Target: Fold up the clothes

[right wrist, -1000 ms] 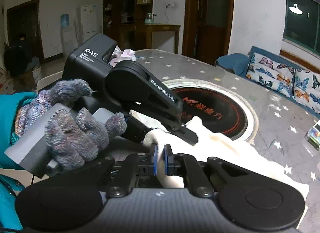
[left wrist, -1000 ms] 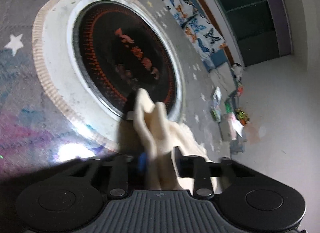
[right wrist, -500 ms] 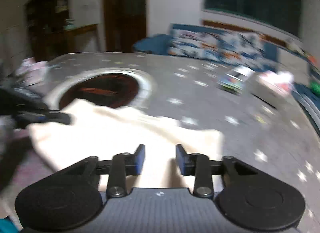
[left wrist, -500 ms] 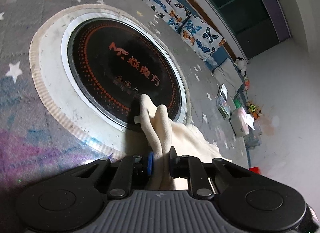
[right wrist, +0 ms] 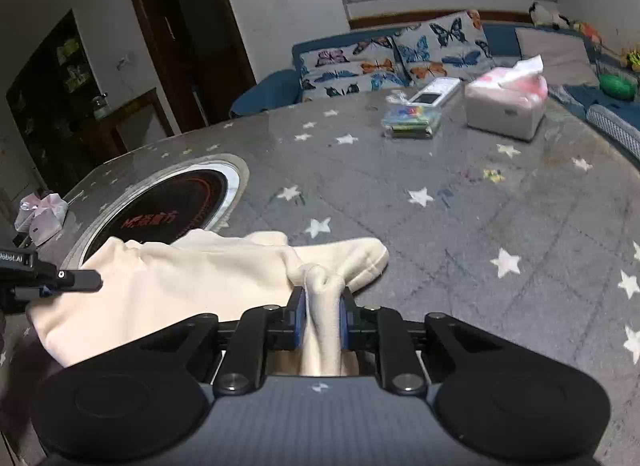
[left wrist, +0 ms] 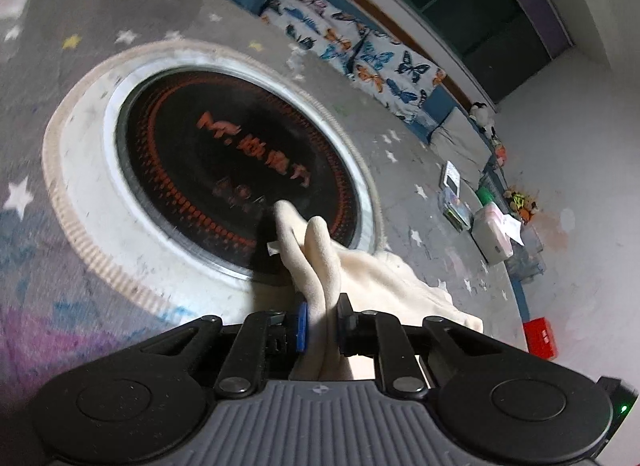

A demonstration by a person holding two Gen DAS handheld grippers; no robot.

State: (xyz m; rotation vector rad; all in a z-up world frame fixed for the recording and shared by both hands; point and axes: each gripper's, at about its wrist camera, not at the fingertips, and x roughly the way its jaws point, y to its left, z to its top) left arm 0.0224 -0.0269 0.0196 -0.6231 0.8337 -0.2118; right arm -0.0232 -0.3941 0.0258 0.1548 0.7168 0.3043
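Observation:
A cream garment (right wrist: pixel 192 278) lies bunched on the grey star-patterned table, its left part over the edge of the round black cooktop. My left gripper (left wrist: pixel 322 324) is shut on a fold of the cream garment (left wrist: pixel 316 262) that sticks up between its jaws. It also shows at the left edge of the right wrist view (right wrist: pixel 60 280). My right gripper (right wrist: pixel 322 318) is shut on another bunched fold at the garment's right end, near a cuff.
The round black cooktop (left wrist: pixel 224 161) with orange markings sits in a white ring in the table (right wrist: pixel 480 201). A tissue box (right wrist: pixel 506 107), a remote (right wrist: pixel 434 91) and a small packet (right wrist: pixel 412 121) stand at the far side. A pink bundle (right wrist: pixel 42 213) lies left.
My right gripper swung from the left gripper to the garment's right end, was open half a second ago and has now shut on a fold. My left gripper keeps its hold.

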